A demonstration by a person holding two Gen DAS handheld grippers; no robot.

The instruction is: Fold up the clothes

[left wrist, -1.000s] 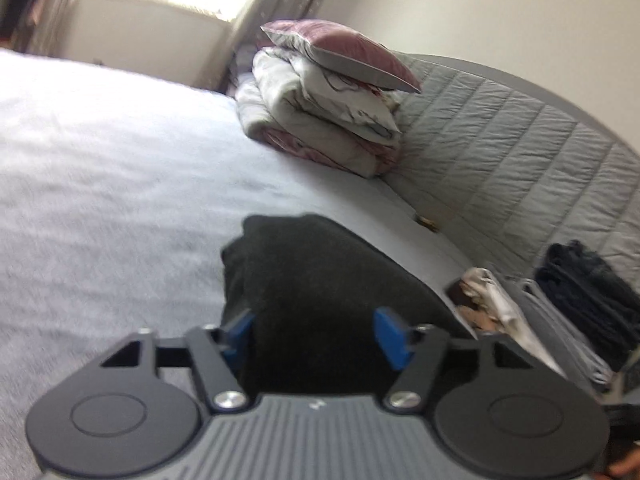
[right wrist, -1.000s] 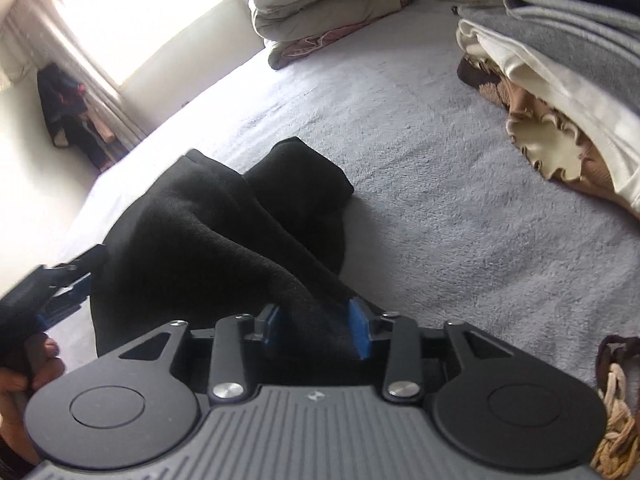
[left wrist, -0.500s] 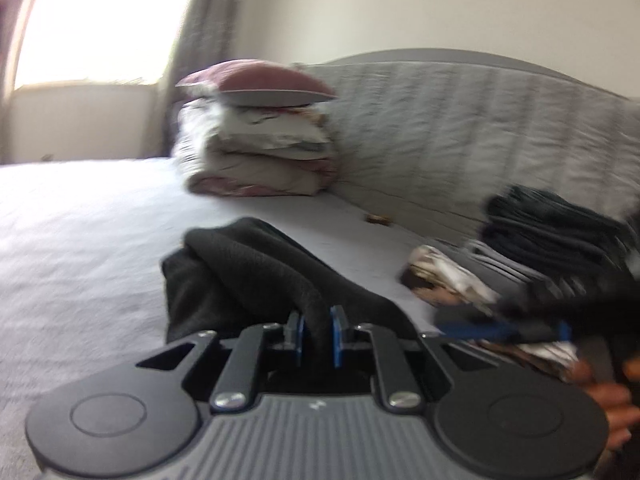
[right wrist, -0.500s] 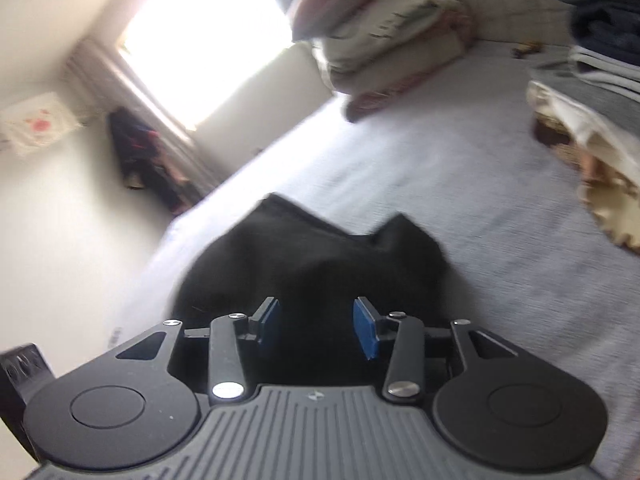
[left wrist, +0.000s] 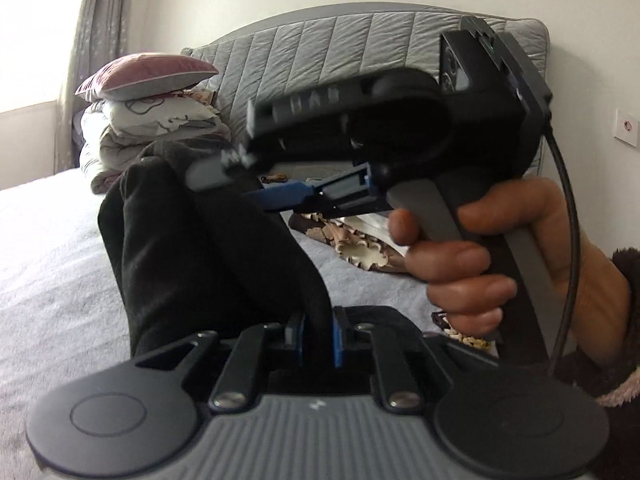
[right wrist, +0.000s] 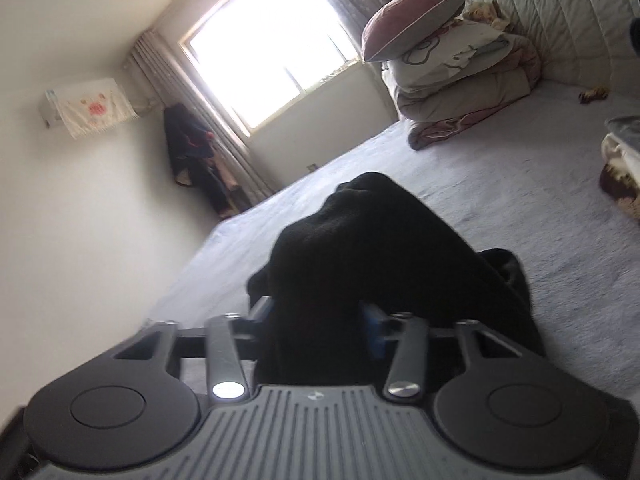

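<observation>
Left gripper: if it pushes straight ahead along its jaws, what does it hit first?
The black garment itself: the left gripper is shut on a fold of it, and the cloth mounds up directly ahead. Beyond that, roughly in line, sits the stacked bedding by the headboard; depth is unclear.

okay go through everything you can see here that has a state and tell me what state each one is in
Black garment: bunched, lifted off the bed.
Left gripper: jaws shut on the black garment.
Right gripper: jaws closing, the black garment between them.
Pillow: on top of the folded bedding stack.
</observation>
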